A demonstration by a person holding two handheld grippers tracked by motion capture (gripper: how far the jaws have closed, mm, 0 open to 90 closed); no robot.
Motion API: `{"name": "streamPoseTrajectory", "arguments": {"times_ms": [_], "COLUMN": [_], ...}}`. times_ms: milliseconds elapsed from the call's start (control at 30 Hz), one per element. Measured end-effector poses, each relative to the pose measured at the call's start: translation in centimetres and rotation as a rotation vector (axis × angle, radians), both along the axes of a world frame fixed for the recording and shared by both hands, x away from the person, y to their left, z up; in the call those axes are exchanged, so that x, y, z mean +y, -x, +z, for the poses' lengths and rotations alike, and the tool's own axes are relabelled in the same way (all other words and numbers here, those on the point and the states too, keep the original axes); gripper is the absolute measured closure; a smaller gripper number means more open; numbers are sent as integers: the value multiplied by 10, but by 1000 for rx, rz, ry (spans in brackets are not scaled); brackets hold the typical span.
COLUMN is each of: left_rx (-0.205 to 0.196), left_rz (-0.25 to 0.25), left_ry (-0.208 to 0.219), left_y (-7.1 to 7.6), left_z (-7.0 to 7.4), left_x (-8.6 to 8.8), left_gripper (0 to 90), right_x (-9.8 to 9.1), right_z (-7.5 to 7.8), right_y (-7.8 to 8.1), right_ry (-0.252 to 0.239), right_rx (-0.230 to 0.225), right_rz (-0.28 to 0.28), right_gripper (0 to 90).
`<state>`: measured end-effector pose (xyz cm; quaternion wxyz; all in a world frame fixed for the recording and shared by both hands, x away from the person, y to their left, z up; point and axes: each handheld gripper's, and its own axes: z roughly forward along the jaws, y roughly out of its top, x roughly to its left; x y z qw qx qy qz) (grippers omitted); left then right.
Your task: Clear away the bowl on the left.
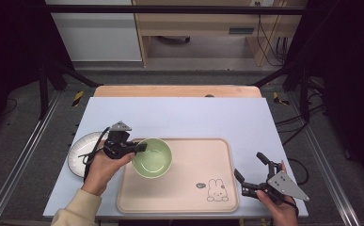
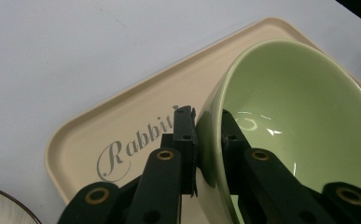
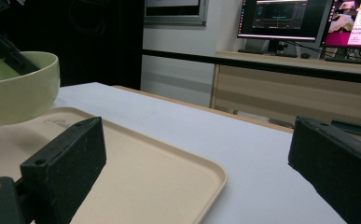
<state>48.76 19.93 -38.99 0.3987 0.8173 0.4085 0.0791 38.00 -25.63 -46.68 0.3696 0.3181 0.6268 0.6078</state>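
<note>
- From above: the left gripper (image 1: 139, 148) has the green bowl (image 1: 152, 157) by its near rim, sitting over the tray's (image 1: 189, 188) left end, white plate (image 1: 78, 151) just beside.
- Left gripper view: jaws pinch the bowl wall, one inside, one outside, probably so it can't slip.
- Right gripper view: the right gripper (image 3: 197, 158) has its jaws spread wide, holding nothing, idling off the tray's corner.

The white ribbed round plate (image 1: 82, 151) is partly covered by the left gripper (image 1: 139, 147) and hand. The shallow beige rectangular tray's (image 2: 122, 116) "Rabbit" lettering is cut short behind the near jaw.
</note>
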Motion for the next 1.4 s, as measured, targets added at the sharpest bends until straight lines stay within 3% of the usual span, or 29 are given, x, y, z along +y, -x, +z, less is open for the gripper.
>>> {"name": "streamPoseTrajectory", "arguments": {"times_ms": [500, 1400], "left_rx": [16, 77], "left_rz": [-25, -79], "left_ry": [-2, -31], "left_y": [0, 1], "left_z": [-4, -36], "left_x": [-8, -38], "left_gripper": [814, 814], "right_x": [-11, -8], "right_z": [0, -1], "right_y": [-1, -1], "right_ry": [7, 15], "right_rx": [-1, 10], "right_rz": [9, 16], "right_gripper": [42, 42]}}
